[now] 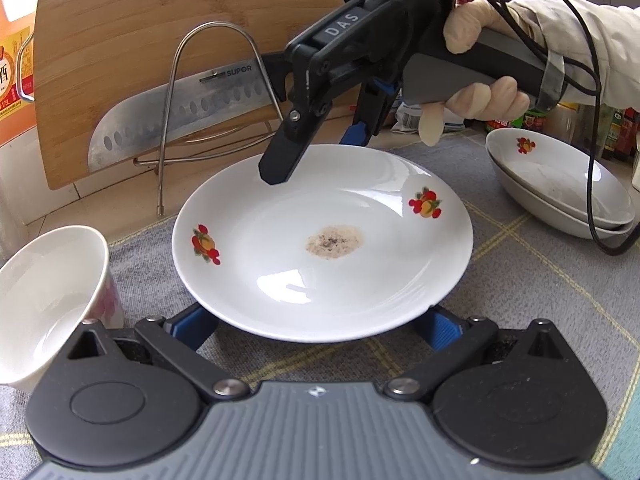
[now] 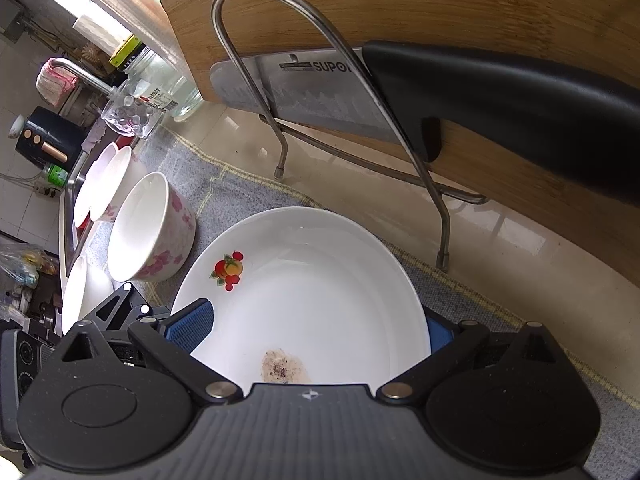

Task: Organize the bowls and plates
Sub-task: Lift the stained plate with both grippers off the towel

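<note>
A white plate (image 1: 320, 240) with fruit prints and a brown stain lies on the grey checked cloth; it also shows in the right wrist view (image 2: 316, 292). My left gripper (image 1: 316, 326) is open, its blue pads on either side of the plate's near rim, low by the cloth. My right gripper (image 1: 316, 152) comes in from above at the plate's far rim; in its own view (image 2: 316, 330) its jaws are open and straddle the plate's rim, one finger over the plate and one outside. A white bowl with pink flowers (image 1: 48, 300) stands at left (image 2: 152, 228).
Two stacked white dishes (image 1: 560, 184) sit at right. A bamboo cutting board (image 1: 160, 40), a cleaver (image 1: 176, 116) and a wire rack (image 1: 212, 92) stand behind the plate. More bowls (image 2: 104, 184) sit beside the flowered bowl by a sink. A black cable (image 1: 592, 184) hangs over the stacked dishes.
</note>
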Demonstrator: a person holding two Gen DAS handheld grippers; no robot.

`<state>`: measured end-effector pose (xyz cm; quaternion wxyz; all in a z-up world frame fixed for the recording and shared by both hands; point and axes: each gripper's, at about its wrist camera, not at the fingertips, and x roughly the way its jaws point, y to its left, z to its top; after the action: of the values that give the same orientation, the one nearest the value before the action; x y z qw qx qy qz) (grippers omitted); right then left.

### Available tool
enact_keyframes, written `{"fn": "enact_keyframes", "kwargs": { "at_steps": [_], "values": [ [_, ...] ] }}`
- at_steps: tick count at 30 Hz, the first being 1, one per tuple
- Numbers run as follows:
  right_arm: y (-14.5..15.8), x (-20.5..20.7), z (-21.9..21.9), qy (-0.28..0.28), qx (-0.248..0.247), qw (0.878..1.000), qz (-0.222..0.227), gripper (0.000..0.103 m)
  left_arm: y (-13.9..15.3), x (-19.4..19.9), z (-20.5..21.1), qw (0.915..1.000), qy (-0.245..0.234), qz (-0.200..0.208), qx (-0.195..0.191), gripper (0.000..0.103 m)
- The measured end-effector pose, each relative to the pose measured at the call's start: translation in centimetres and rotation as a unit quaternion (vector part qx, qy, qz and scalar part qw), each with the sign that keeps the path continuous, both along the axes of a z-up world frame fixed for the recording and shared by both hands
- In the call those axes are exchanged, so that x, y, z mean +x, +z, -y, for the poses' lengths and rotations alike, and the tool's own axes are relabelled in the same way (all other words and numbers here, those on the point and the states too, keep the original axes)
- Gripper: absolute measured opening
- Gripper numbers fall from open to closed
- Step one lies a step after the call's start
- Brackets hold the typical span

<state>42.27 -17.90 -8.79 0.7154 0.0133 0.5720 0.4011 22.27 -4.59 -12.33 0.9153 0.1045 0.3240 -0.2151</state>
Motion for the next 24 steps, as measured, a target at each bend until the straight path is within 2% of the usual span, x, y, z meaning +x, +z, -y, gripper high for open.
{"fn": "enact_keyframes", "kwargs": {
  "at_steps": [14, 24],
  "values": [
    [0.0, -0.9, -0.6, 0.002, -0.011, 1.0, 0.007, 0.103, 0.2, -0.2, -0.2, 0.9999, -0.006, -0.009, 0.004, 0.102],
    [-0.1, -2.6, -0.8, 0.0, -0.011, 1.0, 0.0, 0.103, 0.4, -1.9, -0.6, 0.9996, -0.019, -0.02, 0.009, 0.102]
  ]
}}
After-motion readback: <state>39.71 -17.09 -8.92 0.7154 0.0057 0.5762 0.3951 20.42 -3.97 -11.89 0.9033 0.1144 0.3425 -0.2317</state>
